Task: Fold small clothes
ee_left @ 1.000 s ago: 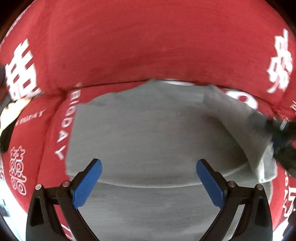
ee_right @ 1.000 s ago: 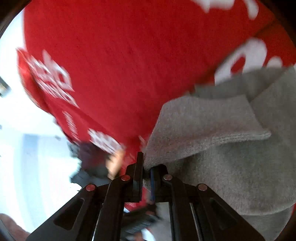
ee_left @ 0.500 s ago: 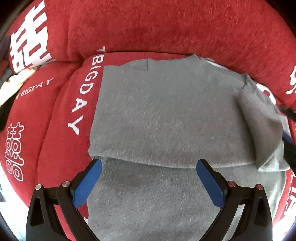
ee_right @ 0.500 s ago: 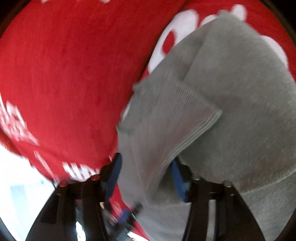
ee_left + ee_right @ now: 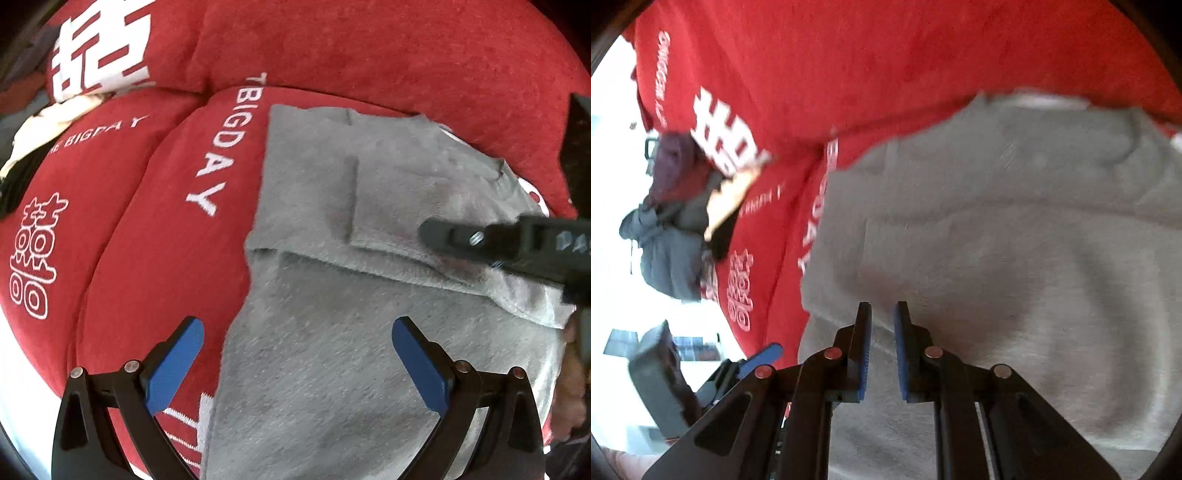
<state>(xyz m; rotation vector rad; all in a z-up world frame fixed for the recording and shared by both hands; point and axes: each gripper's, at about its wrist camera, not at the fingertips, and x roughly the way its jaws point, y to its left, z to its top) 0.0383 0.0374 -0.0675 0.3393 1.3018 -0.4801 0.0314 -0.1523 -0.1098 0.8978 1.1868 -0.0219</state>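
**Side flap laid in; right claw off the cloth**

Left wrist view. The left claw [image 5: 297, 360] hangs with its jaws wide apart and grips nothing, as it did a second ago. Its view has shifted: the garment [image 5: 332, 332] now sits right of centre on the red cover [image 5: 140, 229], which appears to dress a sofa or bed, not a table. The lower body of the garment lies directly under the claw.

Further right, the folded flap [image 5: 424, 229] now lies flat across the garment's upper part. A second ago that flap was lifted off the right edge, pinched in the right claw. The right claw [image 5: 443, 234] now rests over the flap; whether it touches the cloth cannot be told from this view.

Right wrist view. The right claw [image 5: 882, 350] shows a narrow gap between its jaws with no cloth in it. Half a second ago fabric ran between the jaws. The garment [image 5: 1015, 258] fills the field ahead.

Judgement: one side fold appears placed and released. The opposite side and the final fold appear to remain.

Limits of view:
- The right wrist picture is motion-blurred; seams and edges are soft.
- The garment's lower hem is cut off in both views.
- The heap of cloth [image 5: 676, 229] at the cover's left edge is too blurred to identify.
- The print on the cover is only partly legible.
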